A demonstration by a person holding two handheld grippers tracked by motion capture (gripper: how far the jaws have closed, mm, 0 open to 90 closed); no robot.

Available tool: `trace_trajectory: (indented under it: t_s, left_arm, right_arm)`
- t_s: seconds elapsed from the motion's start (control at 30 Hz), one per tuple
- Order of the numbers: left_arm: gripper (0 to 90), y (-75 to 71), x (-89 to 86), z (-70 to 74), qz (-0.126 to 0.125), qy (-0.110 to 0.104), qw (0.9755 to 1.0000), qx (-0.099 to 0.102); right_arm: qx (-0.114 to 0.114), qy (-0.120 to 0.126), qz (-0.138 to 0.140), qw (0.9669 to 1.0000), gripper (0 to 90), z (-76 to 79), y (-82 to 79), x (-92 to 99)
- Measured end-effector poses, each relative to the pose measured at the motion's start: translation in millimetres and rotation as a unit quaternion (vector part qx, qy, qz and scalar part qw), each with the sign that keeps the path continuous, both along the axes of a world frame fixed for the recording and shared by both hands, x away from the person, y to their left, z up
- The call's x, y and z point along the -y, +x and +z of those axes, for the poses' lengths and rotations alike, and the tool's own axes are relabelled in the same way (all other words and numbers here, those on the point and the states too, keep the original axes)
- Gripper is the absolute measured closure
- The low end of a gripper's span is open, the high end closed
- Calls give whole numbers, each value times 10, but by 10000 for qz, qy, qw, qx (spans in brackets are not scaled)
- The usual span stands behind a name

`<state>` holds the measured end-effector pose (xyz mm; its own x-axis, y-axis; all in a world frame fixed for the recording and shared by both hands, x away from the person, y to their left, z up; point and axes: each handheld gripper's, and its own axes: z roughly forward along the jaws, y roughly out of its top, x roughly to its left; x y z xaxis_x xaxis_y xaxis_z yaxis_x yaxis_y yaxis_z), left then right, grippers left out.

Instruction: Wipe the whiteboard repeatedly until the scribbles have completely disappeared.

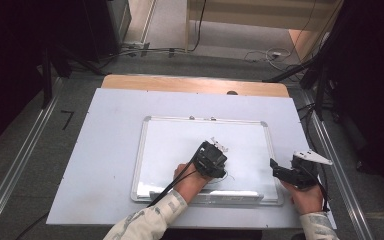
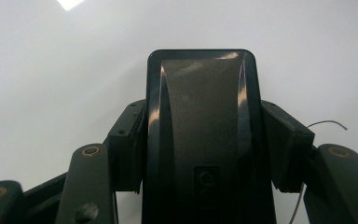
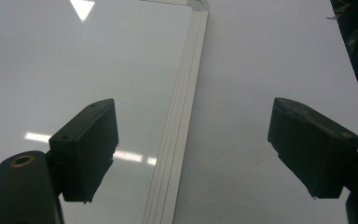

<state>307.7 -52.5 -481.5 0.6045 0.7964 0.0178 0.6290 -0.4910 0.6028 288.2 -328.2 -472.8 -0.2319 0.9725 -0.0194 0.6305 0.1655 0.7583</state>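
White is the main colour in the high view: a whiteboard (image 1: pixel 170 150) with a silver frame lies flat on a pale sheet (image 1: pixel 105 150) that covers the table (image 1: pixel 180 83). The left gripper (image 1: pixel 211 159) is over the board, near its middle and a little toward the person's side, with the left hand (image 1: pixel 190 181) behind it. A thin dark line (image 1: pixel 228 176) is drawn on the board just beside this gripper. The right gripper (image 1: pixel 275 167) hangs above the right edge of the board, held by the right hand (image 1: pixel 307 197). The two grippers are well apart.

From the left gripper view, the jaws are clamped on an eraser (image 2: pixel 203 130), a black block with rounded corners. One pad presses on each long side of it. The eraser points away from the camera and the white board surface lies all around it. A thin curved line (image 2: pixel 328 123) shows on the board at the right of the jaws.

From the right gripper view, the jaws stand wide apart and nothing is between them. Below them runs the frame (image 3: pixel 179 140) of the board, with the board surface on one side and the pale sheet on the other.
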Motion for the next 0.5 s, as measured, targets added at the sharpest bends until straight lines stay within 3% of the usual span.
trace_trajectory:
  t_s: [0.5]
  left_arm:
    - [410, 23, 208, 1, -77, -11, 10000, -4]
  right_arm:
    - [-8, 10, -18, 10000, 147, 1, 1, 0]
